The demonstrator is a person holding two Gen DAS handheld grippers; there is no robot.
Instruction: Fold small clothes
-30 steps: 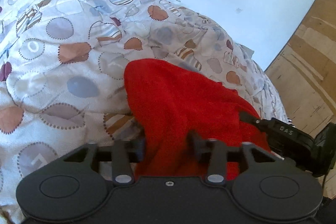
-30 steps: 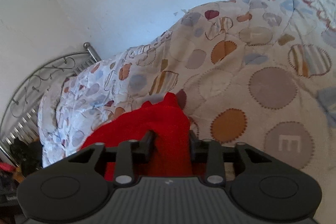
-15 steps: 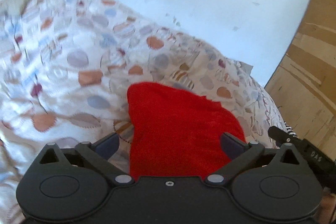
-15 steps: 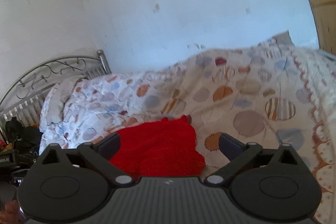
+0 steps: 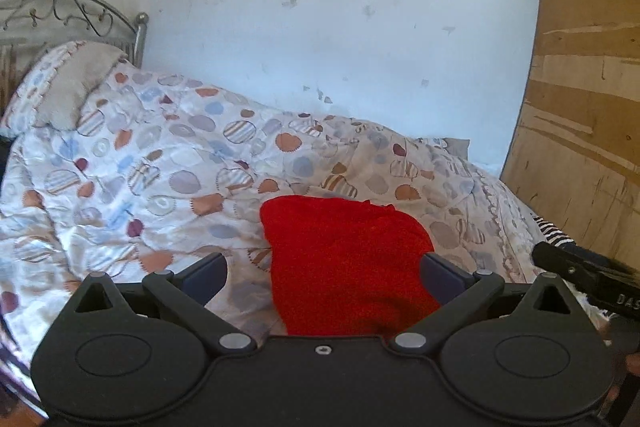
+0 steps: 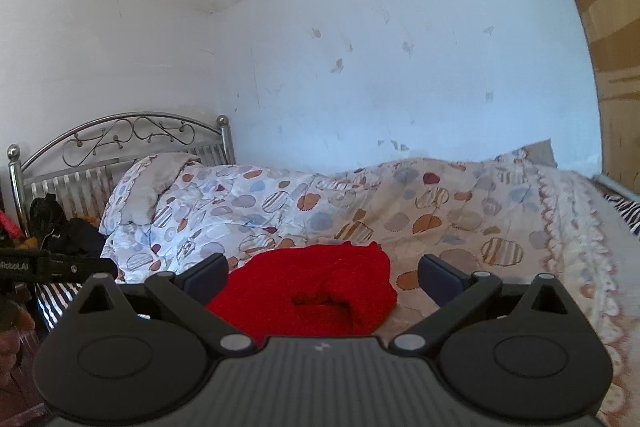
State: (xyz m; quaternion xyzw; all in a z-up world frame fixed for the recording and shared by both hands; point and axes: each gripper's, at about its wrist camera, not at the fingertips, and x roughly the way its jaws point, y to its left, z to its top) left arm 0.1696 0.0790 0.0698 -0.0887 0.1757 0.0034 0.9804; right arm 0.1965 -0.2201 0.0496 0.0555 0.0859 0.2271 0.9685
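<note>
Cloth (image 5: 344,259), red and fuzzy, folded into a thick bundle on the patterned bedspread (image 5: 160,163). Lies ahead of and below both grippers, clear of all fingers. In the left wrist view: left gripper (image 5: 324,273) spread wide, jaws having just been opening, nothing clamped; cloth seen between the two fingers, nearer the right-hand one, its lower edge hidden behind the gripper body. In the right wrist view: right gripper (image 6: 323,273) likewise spread wide after just opening, empty; cloth (image 6: 312,287) low in the gap between the fingers, closer to the left-hand one, with a dark fold opening facing the camera. Part of the other gripper at the picture edge in each view: the right one at the right edge of the left view, the left one at the left edge of the right view. Beyond the cloth: pillow (image 6: 156,183) against a metal headboard (image 6: 120,139) at far left, pale scuffed wall (image 6: 360,67) behind the bed, wooden panel (image 5: 588,107) at right. Striped fabric (image 6: 56,299) at lower left beside the bed, dark clothing (image 6: 64,231) heaped near the headboard.
</note>
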